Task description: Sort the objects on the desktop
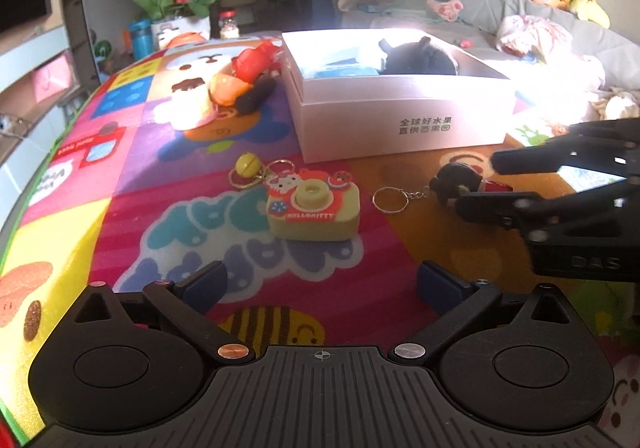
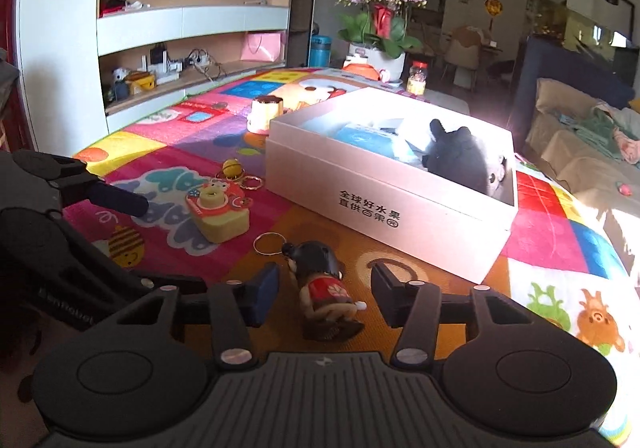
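- The right gripper (image 2: 324, 294) is held wide open astride the doll keychain (image 2: 326, 288), which lies on the play mat (image 2: 440, 328) at 7 o'clock from the white box (image 2: 384, 207).
- The jaws should be closed squarely on the doll's smooth, rounded body; its chain and ring will dangle.
- The left gripper (image 1: 322, 284) is open and empty, with the rubbery, blocky toy camera (image 1: 314, 211) at its 12 o'clock.

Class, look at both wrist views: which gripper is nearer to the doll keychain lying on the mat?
Right. The right gripper straddles the doll keychain, jaws open either side. The left gripper sits back, facing the toy camera.
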Demonstrator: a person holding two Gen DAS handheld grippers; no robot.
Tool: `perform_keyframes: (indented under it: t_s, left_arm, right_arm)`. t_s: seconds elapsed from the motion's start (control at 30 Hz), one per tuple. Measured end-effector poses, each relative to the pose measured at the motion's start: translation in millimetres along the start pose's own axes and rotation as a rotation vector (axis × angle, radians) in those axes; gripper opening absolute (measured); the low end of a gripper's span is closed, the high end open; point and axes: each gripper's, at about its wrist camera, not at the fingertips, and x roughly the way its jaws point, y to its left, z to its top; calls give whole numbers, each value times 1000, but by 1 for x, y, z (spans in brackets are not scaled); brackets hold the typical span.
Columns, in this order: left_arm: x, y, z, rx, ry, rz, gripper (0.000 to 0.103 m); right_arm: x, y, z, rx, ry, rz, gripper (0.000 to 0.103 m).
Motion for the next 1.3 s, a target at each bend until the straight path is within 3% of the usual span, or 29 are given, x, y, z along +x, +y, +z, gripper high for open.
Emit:
perform_keyframes:
  t_s: [0.07, 0.17, 0.3, 0.33, 0.4, 0.43, 0.5, 0.6, 0.73, 0.97, 1.1, 1.2, 1.3]
  left_arm:
    - [-1, 1, 0, -11, 3, -6, 103]
    - [-1, 1, -1, -14, 2, -8, 103]
    - [-1, 1, -1, -15, 2, -8, 103]
    - [-1, 1, -1, -14, 2, -8, 103]
    - [-1, 2, -1, -15, 2, -8, 103]
    - [-1, 2, -1, -15, 2, -8, 103]
    - [-1, 2, -1, -15, 2, -8, 103]
    - [-1, 2, -1, -15, 2, -8, 103]
    - [-1, 2, -1, -15, 2, -8, 103]
    - [0, 3, 1, -24, 23, -18, 103]
    - [1, 1, 4, -50, 22, 0, 103]
    - [4, 0, 12, -68, -2, -27, 103]
    - [12, -6, 22, -51, -43, 12, 103]
  right_arm:
    - [8, 3, 2, -19, 34, -13, 30]
    - [9, 1, 8, 30, 61, 0, 28]
    - [4, -36, 16, 368, 124, 274, 28]
    - [6, -43, 15, 421, 135, 300, 28]
    - [9, -54, 11, 468, 138, 255, 30]
    - [8, -58, 9, 474, 123, 208, 40]
    - [4, -64, 6, 476, 91, 140, 44]
    - [-6, -67, 5, 408, 40, 22, 45]
    - [-10, -72, -4, 307, 22, -121, 57]
    - [-19, -81, -22, 337, 0, -143, 86]
    - [-17, -79, -28, 348, -3, -148, 94]
    - [-14, -75, -29, 335, 12, -147, 97]
    - [-15, -75, -30, 338, 13, -150, 102]
